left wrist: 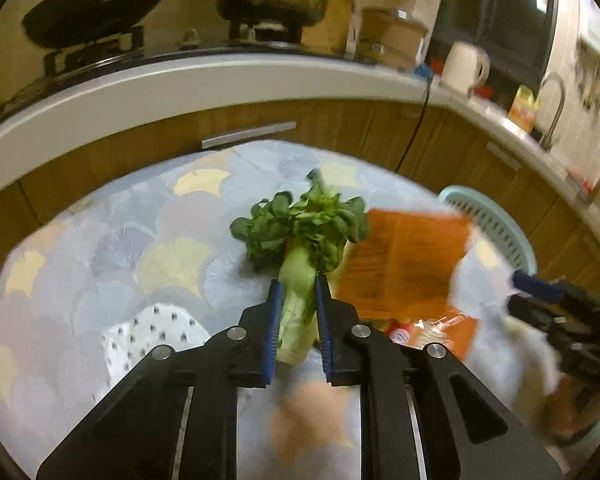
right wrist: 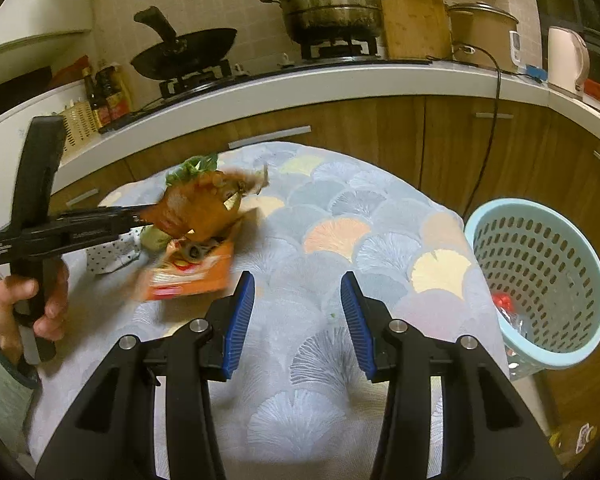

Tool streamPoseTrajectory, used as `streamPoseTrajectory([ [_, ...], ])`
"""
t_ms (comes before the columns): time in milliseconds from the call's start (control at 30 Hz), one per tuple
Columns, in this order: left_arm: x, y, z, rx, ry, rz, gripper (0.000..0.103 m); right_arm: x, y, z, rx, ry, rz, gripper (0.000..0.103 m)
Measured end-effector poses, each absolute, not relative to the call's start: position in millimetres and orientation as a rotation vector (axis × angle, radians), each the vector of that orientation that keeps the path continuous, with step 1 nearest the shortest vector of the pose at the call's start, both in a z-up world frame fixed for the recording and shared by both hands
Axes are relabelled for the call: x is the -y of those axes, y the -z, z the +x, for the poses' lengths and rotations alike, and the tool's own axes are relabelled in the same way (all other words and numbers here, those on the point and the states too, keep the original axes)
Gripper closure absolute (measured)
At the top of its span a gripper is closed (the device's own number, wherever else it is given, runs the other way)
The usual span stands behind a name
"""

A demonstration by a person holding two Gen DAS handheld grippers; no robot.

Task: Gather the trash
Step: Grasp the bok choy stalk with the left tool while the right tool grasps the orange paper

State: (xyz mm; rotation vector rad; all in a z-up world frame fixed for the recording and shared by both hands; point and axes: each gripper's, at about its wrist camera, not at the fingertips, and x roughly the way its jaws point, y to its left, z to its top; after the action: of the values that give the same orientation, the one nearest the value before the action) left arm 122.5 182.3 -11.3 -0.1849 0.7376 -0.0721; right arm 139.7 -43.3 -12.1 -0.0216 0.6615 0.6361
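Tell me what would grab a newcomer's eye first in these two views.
The leafy green vegetable with a pale stalk, clamped in the left gripper above the scallop-patterned cloth. Beside it, an orange snack packet. At the cloth's right edge stands a pale blue perforated plastic basket, while the right gripper is open and holds nothing.

Orange packet point(left wrist: 404, 264) blurred; basket point(left wrist: 496, 228) partly hidden behind it

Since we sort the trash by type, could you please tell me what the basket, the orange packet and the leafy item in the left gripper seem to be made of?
The basket looks like moulded pale-blue plastic, matte, with rows of punched holes. The orange packet seems to be thin printed paper or film, since it bends and creases; which one is unclear through the blur. The leafy item held by the left gripper is plant matter, with a pale stalk and dark green leaves.
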Motion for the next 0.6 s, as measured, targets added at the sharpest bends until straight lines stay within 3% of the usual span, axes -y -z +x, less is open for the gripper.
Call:
streamPoseTrajectory([
  [100,-182.0,3.3,100.5,-0.682,0.053,-0.241,0.089,39.8,7.7,138.7,-0.668,-0.672,-0.005,0.061],
  [233,-187.7,3.8,77.4,-0.621,0.007,-0.336,0.089,25.2,2.2,138.5,-0.700,-0.729,0.027,0.046],
  [400,-199.3,17.6,60.7,-0.561,-0.005,-0.449,0.089,6.4,-11.6,137.9,-0.675,-0.717,-0.015,0.044],
  [500,-200.0,18.6,57.7,-0.547,-0.007,-0.455,0.089,4.2,-26.4,142.8,-0.626,-0.685,-0.004,0.023],
  [600,-192.8,19.4,60.2,-0.562,-0.028,-0.413,0.089,-9.3,-29.6,161.4,-0.649,-0.684,-0.023,0.021],
])
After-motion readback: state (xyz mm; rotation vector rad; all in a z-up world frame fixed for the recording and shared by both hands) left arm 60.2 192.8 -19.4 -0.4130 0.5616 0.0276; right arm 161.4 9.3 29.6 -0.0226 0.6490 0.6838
